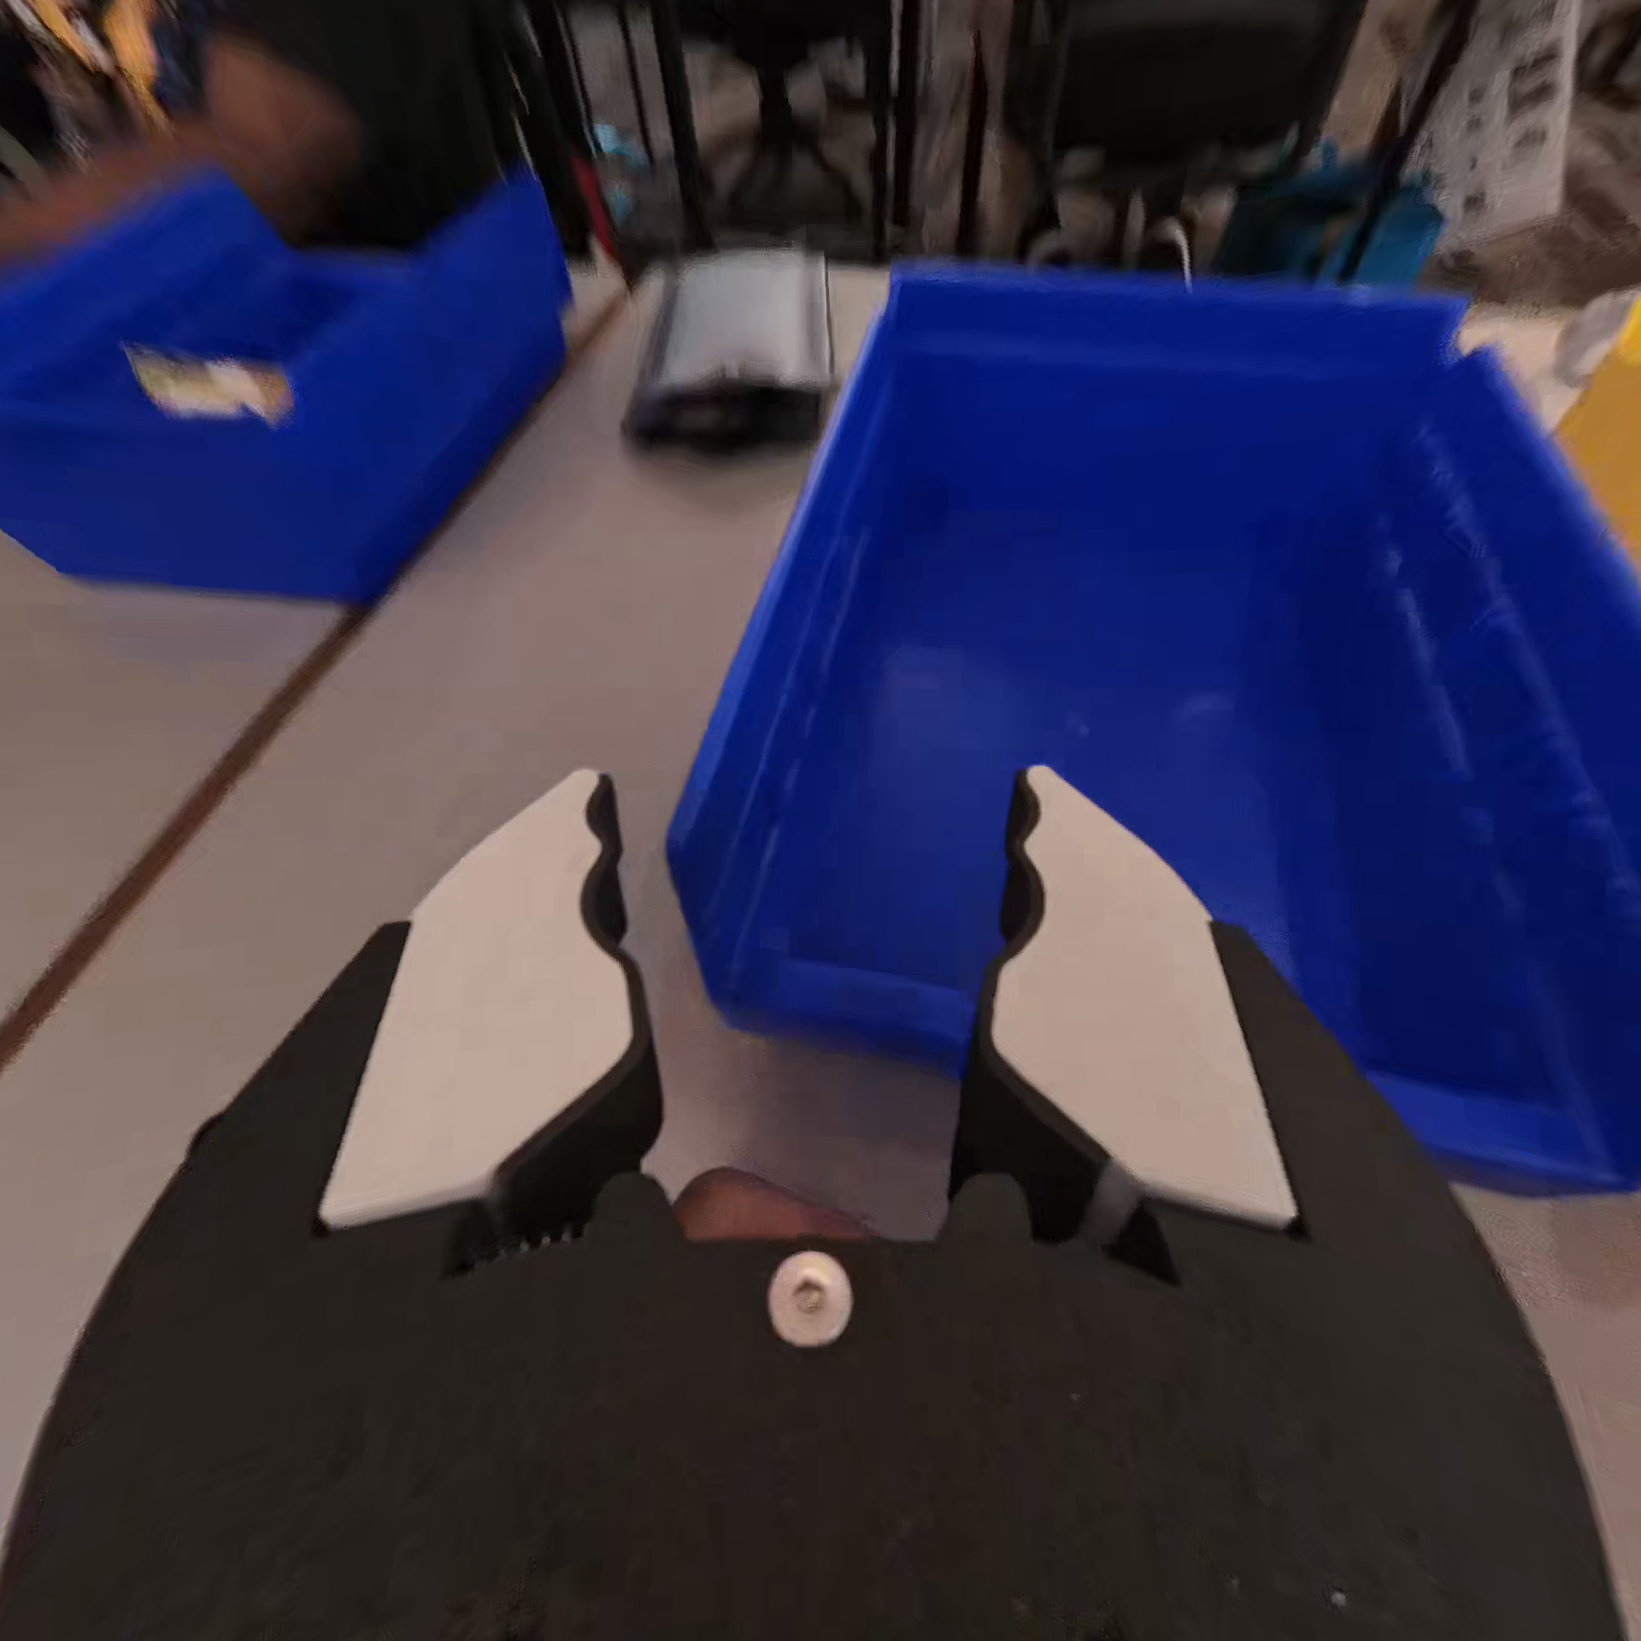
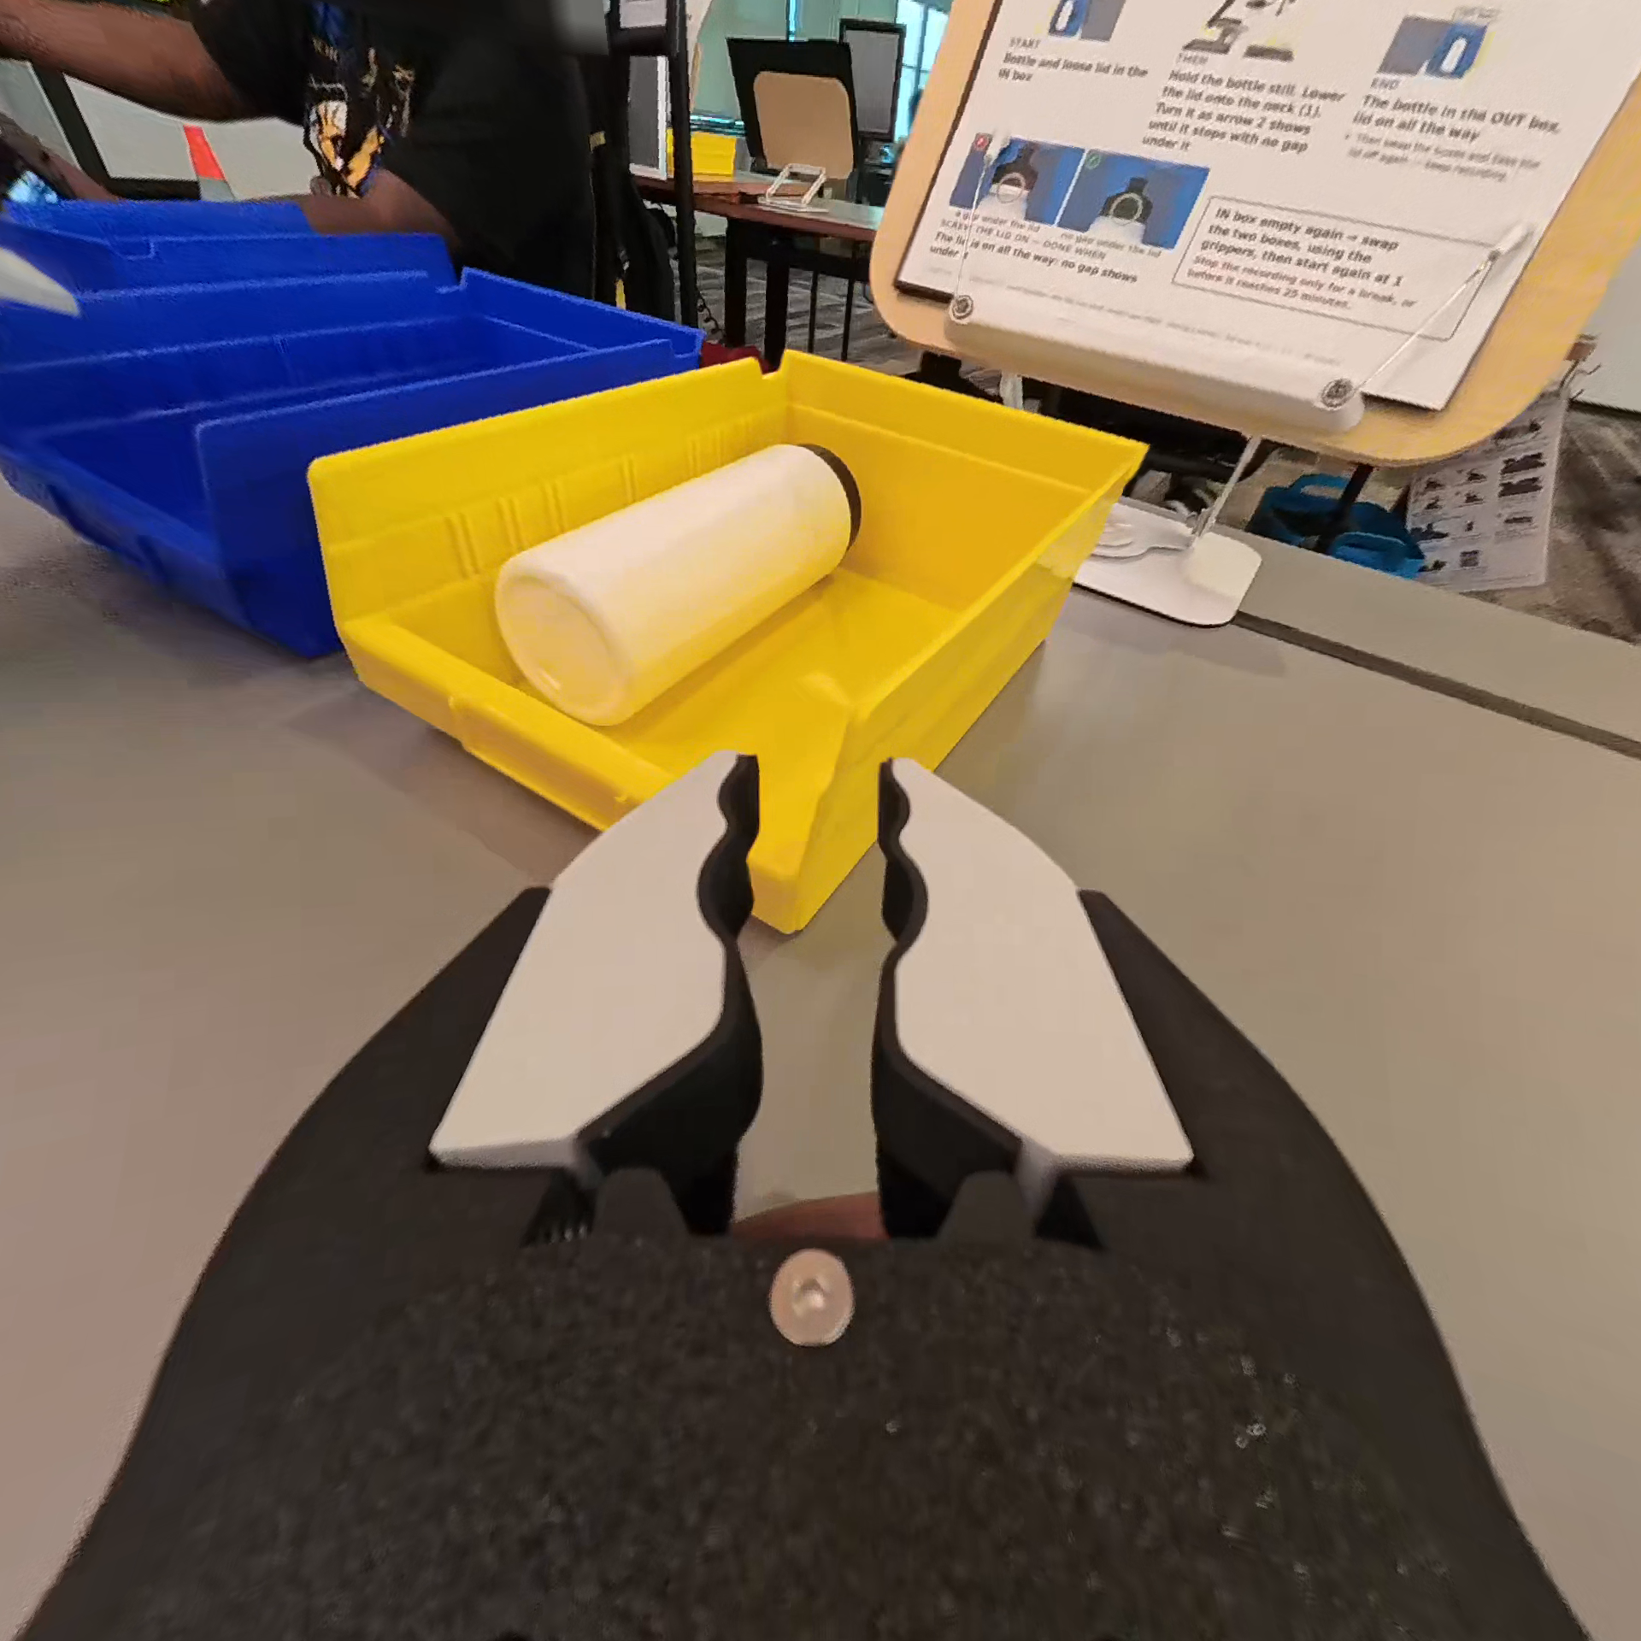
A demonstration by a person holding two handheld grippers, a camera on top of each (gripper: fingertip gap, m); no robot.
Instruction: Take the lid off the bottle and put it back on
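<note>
Left wrist view. Left gripper [image 1: 812, 781]: jaws spread wide, nothing between them, grey table [image 1: 497, 710] showing through the gap. Blue bin [image 1: 1199, 550]: just ahead of the jaws and to their right, open top facing the camera, no contents visible; the right fingertip overlaps its near wall in the picture. Second blue bin [image 1: 293, 426]: far ahead and left of the jaws, well apart from the first, a pale sticker on its front. Small dark and grey object [image 1: 737, 355]: between the two bins, beyond the jaw tips; blurred, kind not clear. The whole view is motion-blurred.

Right wrist view. Right gripper [image 2: 817, 768]: jaws parted narrowly, gripping nothing, held above the table. Yellow bin [image 2: 977, 462]: directly ahead of the jaw tips, its near corner just past them. White bottle [image 2: 675, 577]: lying on its side inside the yellow bin, base toward the jaws, black lid [image 2: 844, 493] seated on the far end. Stack of blue bins [image 2: 266, 355]: ahead and left of the jaws, beside the yellow bin. Instruction board on a stand [image 2: 1243, 222]: ahead and right of the jaws, beyond the yellow bin. A person's arm [image 2: 266, 98]: far left, above the blue bins.
</note>
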